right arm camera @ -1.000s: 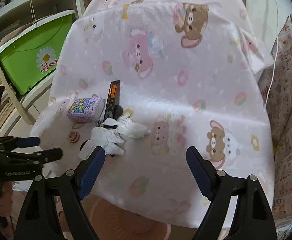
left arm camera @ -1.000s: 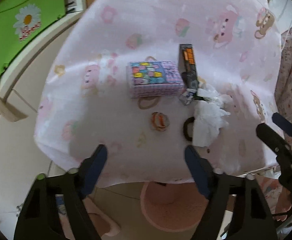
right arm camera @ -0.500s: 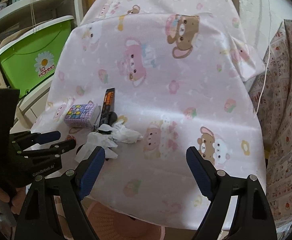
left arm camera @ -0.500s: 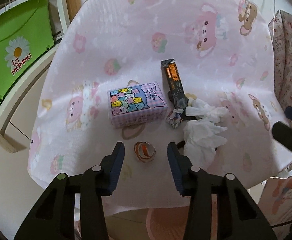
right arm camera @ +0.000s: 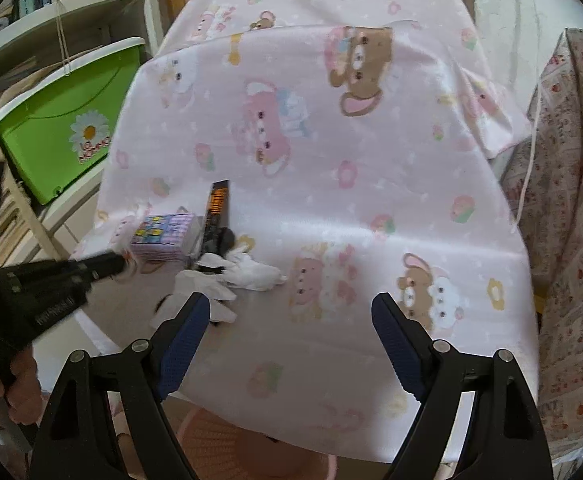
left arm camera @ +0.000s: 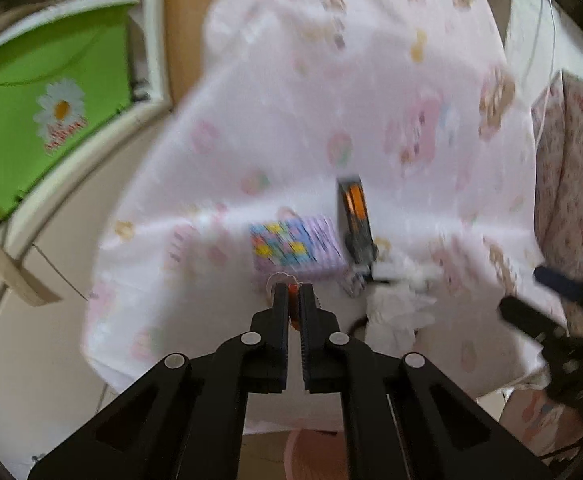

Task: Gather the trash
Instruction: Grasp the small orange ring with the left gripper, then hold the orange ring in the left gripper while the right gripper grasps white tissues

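My left gripper (left arm camera: 294, 295) has its jaws closing tight on a small orange-and-white wrapper (left arm camera: 294, 318), lifted just off the pink cartoon-print cloth (left arm camera: 331, 100); the picture is blurred by motion. Beyond it lie a pastel patterned box (left arm camera: 295, 248), a black-and-orange packet (left arm camera: 355, 216), a tiny checked wrapper (left arm camera: 353, 282) and crumpled white tissue (left arm camera: 395, 304). In the right wrist view the left gripper (right arm camera: 119, 265) shows at the left, beside the box (right arm camera: 163, 232). My right gripper (right arm camera: 291, 300) stands open and holds nothing, near the tissue (right arm camera: 227, 276).
A pink basket (right arm camera: 219, 448) sits on the floor below the table's front edge. A green storage bin (right arm camera: 71, 128) with a daisy stands on shelving at the left. A floral-covered piece of furniture (right arm camera: 571, 200) stands on the right. A person's hand (right arm camera: 15, 384) holds the left gripper.
The left gripper went from wide open to shut, clamping the small orange-and-white wrapper that lay on the cloth, and has lifted with it. The right gripper has stayed open and hardly moved.
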Tool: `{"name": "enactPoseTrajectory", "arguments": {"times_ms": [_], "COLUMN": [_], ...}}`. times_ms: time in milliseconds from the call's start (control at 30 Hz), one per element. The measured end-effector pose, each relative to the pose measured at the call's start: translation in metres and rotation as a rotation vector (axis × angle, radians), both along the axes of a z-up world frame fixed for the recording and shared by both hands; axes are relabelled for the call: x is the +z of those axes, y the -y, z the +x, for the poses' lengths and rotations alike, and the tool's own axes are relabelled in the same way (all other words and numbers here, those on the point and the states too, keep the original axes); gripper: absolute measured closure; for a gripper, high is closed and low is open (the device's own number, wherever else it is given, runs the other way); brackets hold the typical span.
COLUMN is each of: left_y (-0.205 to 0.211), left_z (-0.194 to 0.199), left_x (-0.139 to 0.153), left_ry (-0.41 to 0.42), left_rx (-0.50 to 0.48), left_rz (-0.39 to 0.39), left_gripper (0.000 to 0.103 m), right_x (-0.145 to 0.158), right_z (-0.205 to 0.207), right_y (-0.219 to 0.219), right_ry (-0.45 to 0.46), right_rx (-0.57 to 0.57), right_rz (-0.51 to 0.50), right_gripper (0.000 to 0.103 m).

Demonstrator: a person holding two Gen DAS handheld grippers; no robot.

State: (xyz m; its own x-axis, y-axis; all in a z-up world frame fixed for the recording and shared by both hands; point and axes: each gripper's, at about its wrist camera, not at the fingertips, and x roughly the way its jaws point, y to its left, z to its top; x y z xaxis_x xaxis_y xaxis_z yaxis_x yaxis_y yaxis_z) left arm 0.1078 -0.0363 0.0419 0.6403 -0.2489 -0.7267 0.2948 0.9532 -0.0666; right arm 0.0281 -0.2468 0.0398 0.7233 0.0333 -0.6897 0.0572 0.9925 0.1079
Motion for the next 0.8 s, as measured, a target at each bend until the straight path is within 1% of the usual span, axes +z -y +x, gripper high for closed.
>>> {"name": "enactPoseTrajectory", "arguments": {"times_ms": [67,133,233,300,333,400,433,500,533,600,633,700,800], "left_y": [-0.011,-0.019,-0.033,-0.035,-0.037,-0.043,-0.043,-0.042,-0.041,-0.039,-0.037,-0.035,-0.036], "left_z": [-0.002,-0.003,0.002,0.006,0.008,0.008,0.008,0.007,0.008,0.009,0.009,0.008,0.006], "left_x": [0.013,0.023,0.026,0.024,0.024,0.021,0.020,0.018,0.016,0.014,0.013,0.014,0.017], "left_ry": [0.039,0.052,0.063,0.059,0.051,0.045,0.050,0.061,0.058,0.044,0.042,0.046,0.050], "left_rx": [0.035,0.068,0.110,0.133,0.139,0.145,0.150,0.160,0.157,0.151,0.148,0.143,0.135], "left_rz": [-0.008,-0.023,-0.025,-0.018,-0.025,-0.032,-0.021,0.010,0.010,0.005,0.008,0.007,-0.014], "left_gripper": [0.099,0.099,0.098,0.099,0.099,0.098,0.099,0.098,0.098,0.098,0.098,0.098,0.098], "right_x": [0.000,-0.001,-0.010,-0.018,-0.023,-0.031,-0.034,-0.041,-0.044,-0.050,-0.052,-0.052,-0.044], "right_z": [0.003,0.009,0.021,0.029,0.033,0.040,0.042,0.049,0.052,0.059,0.060,0.057,0.050], "right_y": [-0.008,-0.018,-0.031,-0.038,-0.042,-0.049,-0.052,-0.060,-0.063,-0.070,-0.071,-0.070,-0.065], "right_ry": [0.004,-0.003,-0.041,-0.074,-0.090,-0.107,-0.110,-0.115,-0.120,-0.128,-0.130,-0.113,-0.072], "right_rx": [0.018,0.042,0.072,0.081,0.082,0.086,0.087,0.079,0.076,0.089,0.090,0.087,0.092], "right_rz": [0.004,0.012,0.054,0.084,0.094,0.092,0.083,0.047,0.030,0.014,0.011,0.023,0.048], "right_gripper": [0.019,0.023,0.029,0.037,0.039,0.044,0.046,0.055,0.058,0.070,0.074,0.091,0.096]}}
